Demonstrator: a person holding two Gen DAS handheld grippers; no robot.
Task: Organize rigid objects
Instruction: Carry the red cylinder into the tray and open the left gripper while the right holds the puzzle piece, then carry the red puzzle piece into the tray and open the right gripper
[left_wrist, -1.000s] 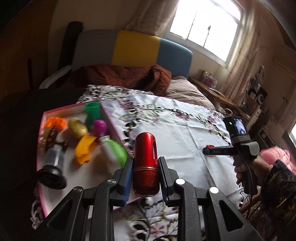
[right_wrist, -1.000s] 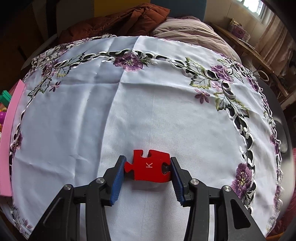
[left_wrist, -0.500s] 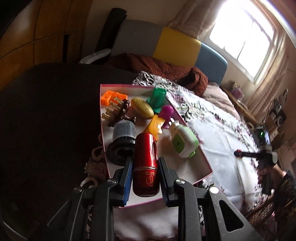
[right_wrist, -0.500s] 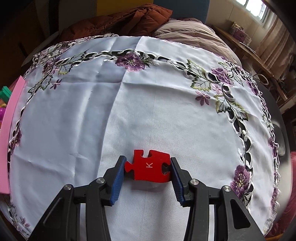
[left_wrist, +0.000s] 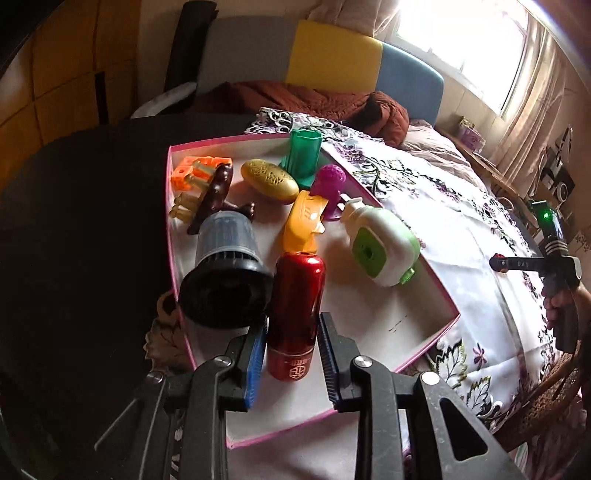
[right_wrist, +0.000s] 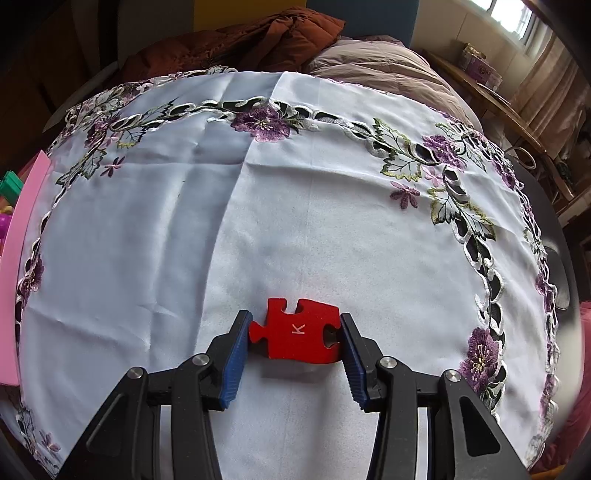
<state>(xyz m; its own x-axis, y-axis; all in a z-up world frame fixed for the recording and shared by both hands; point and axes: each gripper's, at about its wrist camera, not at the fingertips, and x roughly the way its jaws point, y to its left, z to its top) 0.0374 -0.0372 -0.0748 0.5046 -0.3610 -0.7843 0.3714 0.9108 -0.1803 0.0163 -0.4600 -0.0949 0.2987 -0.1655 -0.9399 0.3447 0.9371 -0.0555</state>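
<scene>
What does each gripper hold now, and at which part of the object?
The left gripper clamps the red metallic cylinder across its lower body. The right gripper grips the flat red puzzle piece marked K by its two side edges.

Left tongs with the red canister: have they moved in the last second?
Yes. The left tongs carried the red canister leftward, from over the white tablecloth to over the pink-rimmed tray.
</scene>
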